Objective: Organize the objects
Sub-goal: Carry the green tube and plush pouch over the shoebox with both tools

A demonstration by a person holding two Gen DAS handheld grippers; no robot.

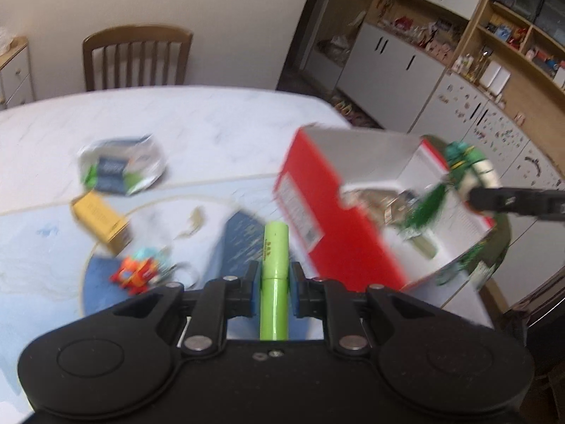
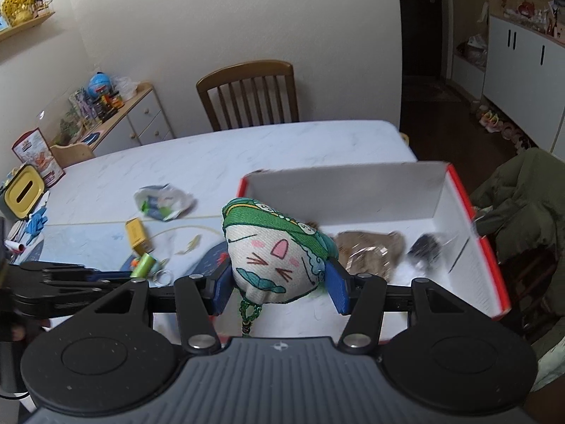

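Lime-green tube [image 1: 274,275]. Box [image 2: 489,247] red outside, white inside. Sachet [image 2: 279,251] cream, green embroidery, pink cat face. Fingers [image 2: 337,286] blue-padded. Bench [image 2: 247,148] white marble.

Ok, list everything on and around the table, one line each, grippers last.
box: one, red outside, white inside, right side of table.
packets: two, brownish and dark, inside box.
pouch: one, green and white, held over box.
tube: one, lime green, held by left gripper.
carton: one, yellow, on table.
wrapper: one, clear with blue, on table.
toy: one, orange-red, on table.
table: one, white marbled.
chair: one, brown wood, far side.
left gripper: black, shut on tube.
right gripper: black, blue pads, shut on pouch.
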